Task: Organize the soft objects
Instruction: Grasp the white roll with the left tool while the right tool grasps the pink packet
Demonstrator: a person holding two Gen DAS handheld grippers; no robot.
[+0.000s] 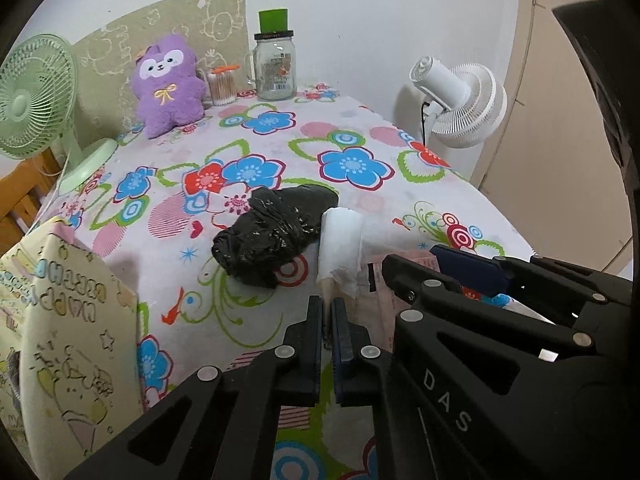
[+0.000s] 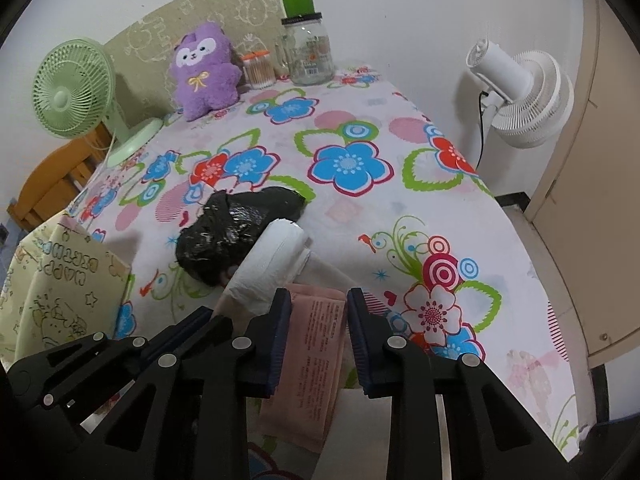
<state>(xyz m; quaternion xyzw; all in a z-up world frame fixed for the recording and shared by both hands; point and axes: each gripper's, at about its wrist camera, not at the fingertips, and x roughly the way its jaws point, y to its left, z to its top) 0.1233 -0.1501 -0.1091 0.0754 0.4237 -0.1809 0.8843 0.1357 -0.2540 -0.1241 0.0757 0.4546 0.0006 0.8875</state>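
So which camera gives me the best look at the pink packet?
The right wrist view: the pink packet lies between the right gripper jaws, printed face plain to see. In the left wrist view only a strip of it shows, the rest hidden behind the right gripper's black frame.

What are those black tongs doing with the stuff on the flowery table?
A person is tidying soft things with tongs in each hand. The left tongs are shut on the edge of the white tissue roll, next to a crumpled black plastic bag. The right tongs are closed around a pink tissue packet. A gift bag stands nearby.
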